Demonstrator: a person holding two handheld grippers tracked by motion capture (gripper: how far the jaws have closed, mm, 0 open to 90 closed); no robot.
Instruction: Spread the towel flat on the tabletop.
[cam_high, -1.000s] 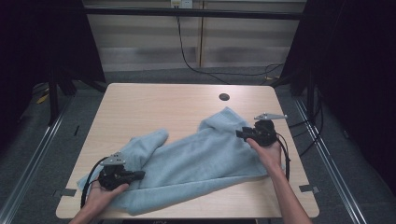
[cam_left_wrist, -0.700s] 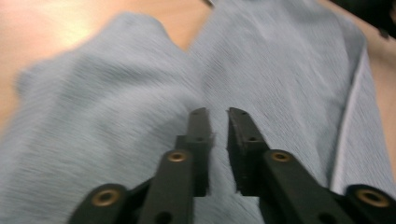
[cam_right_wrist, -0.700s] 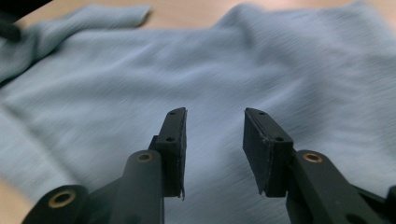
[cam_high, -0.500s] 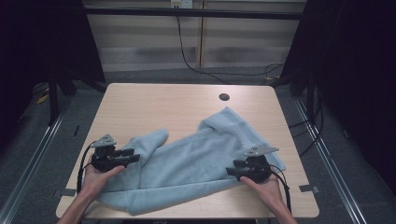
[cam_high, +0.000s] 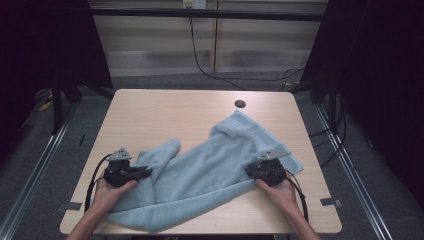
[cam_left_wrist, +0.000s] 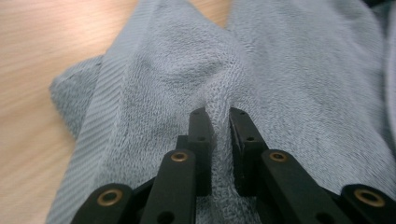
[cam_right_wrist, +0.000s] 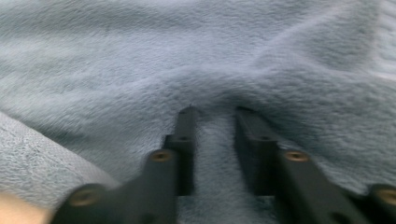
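A light blue towel (cam_high: 210, 165) lies rumpled in a diagonal band across the wooden table (cam_high: 165, 115), from the near left to the far right. My left gripper (cam_high: 145, 172) sits at the towel's left part with its jaws pointing right. In the left gripper view it (cam_left_wrist: 219, 114) is shut on a raised fold of towel (cam_left_wrist: 289, 70). My right gripper (cam_high: 248, 172) rests on the towel's right edge and points left. In the right gripper view its jaws (cam_right_wrist: 215, 112) press into the towel (cam_right_wrist: 140, 56), with cloth bunched between them.
A dark round hole (cam_high: 240, 104) marks the tabletop near the far edge, just beyond the towel's far corner. Bare wood spans the far left half. Tape marks (cam_high: 330, 201) sit at the near corners. Cables (cam_high: 250, 80) run over the floor behind the table.
My right gripper left the towel's far right corner and came nearer to me along its right edge. My left gripper shifted slightly up and right. The towel's shape has barely changed.
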